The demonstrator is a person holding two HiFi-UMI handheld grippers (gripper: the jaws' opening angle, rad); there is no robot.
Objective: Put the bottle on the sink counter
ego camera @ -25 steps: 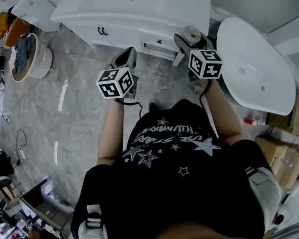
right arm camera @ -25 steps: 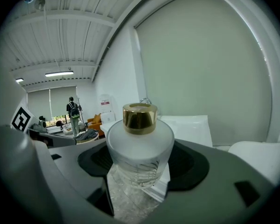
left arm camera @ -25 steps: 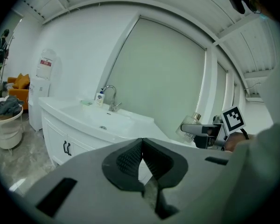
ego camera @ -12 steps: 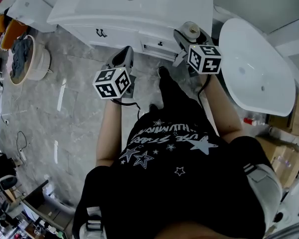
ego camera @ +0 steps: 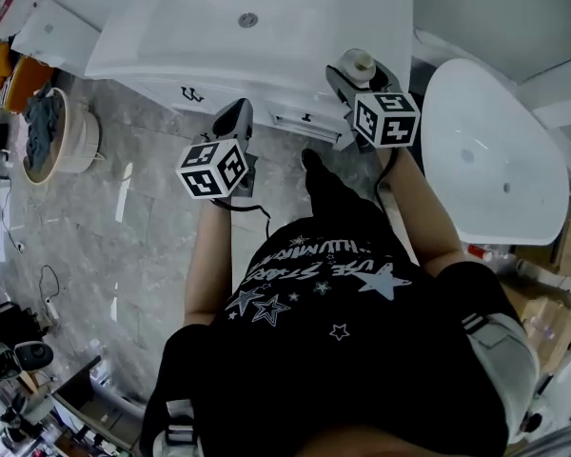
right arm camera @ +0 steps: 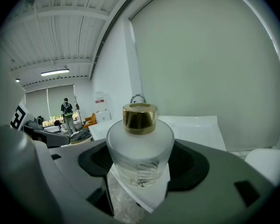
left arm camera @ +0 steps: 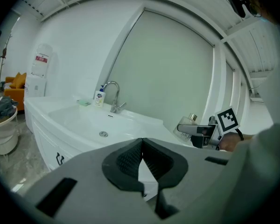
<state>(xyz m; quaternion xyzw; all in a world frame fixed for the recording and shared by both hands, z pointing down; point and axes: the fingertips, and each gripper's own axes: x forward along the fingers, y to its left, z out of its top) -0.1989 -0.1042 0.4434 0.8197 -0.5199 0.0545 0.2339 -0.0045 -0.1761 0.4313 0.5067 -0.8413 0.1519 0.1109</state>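
Well, far over at 10 o'clock a round basket (ego camera: 81, 129) with a cloth (ego camera: 43, 112) in it sits on the grey floor (ego camera: 124, 236). It is just beside the left end of the sink table (ego camera: 381, 8). A wide stretch of floor lies between the basket and the person.

Next, at 11 o'clock, comes the left gripper (ego camera: 234, 112). It hangs over the floor, just in front of the table's front edge. Its jaws are closed, with the tips touching and nothing held between them. The left gripper view looks across the big bowl (ego camera: 209, 27) of the sink. At the back edge stand a tap (left arm camera: 113, 97), a little bottle (left arm camera: 99, 98) and a green thing (left arm camera: 84, 103), close together. A flat white strip runs from the bowl to the table's right edge.

At 1 o'clock the right gripper (ego camera: 359, 72) holds the bottle (ego camera: 360, 63). Its jaws squeeze the round frosted body, one on each side. The gold cap (right arm camera: 140, 115) points straight up. The bottle is up in the air at the table's front right corner, not standing on it. I cannot tell if it is over the top or just in front of the edge.

Last, at 2 o'clock, is a big white tub (ego camera: 495, 160). Its rim is near the right gripper. Only a thin gap of floor lies between the tub and the table's right edge.
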